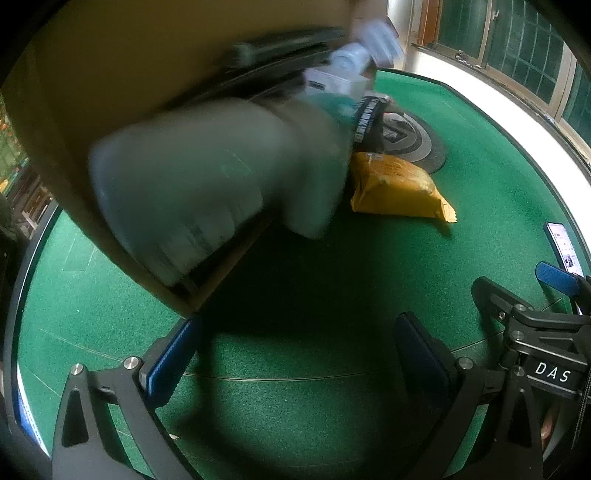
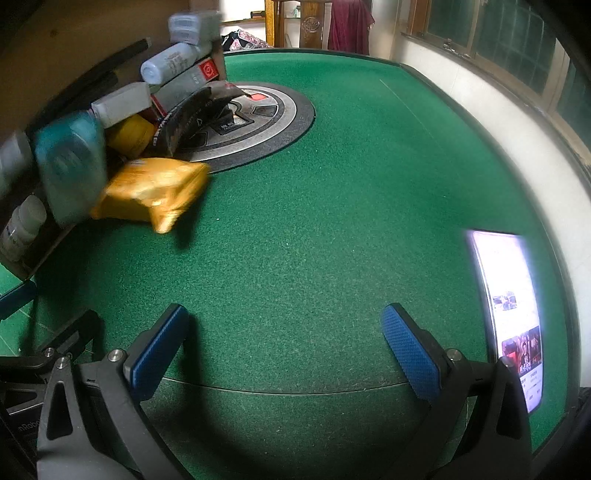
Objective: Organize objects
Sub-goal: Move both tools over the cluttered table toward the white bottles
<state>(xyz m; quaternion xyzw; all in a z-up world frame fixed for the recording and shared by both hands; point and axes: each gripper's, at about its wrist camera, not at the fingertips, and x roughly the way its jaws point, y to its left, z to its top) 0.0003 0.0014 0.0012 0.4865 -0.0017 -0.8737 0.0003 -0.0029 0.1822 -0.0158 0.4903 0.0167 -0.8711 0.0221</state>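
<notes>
Evidently mid-spill: bottles (image 2: 70, 166) and yellow packet (image 2: 151, 190) tumbling from tipped cardboard box (image 1: 92, 92) onto green tabletop (image 2: 332, 203) beside its centre disc (image 2: 258, 122), liable to roll or bury one another, maybe reach lit phone (image 2: 509, 314); left tool (image 1: 295, 354) and right tool (image 2: 284, 347) both spread wide, empty.

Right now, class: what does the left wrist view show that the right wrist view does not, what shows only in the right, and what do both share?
Only the left: the right tongs at its edge, and a blurred grey bottle up close.
Only the right: a yellow jar and a dark red cloth hanging behind the table.
Both: the green table, the yellow packet, the lit phone and the centre disc.
</notes>
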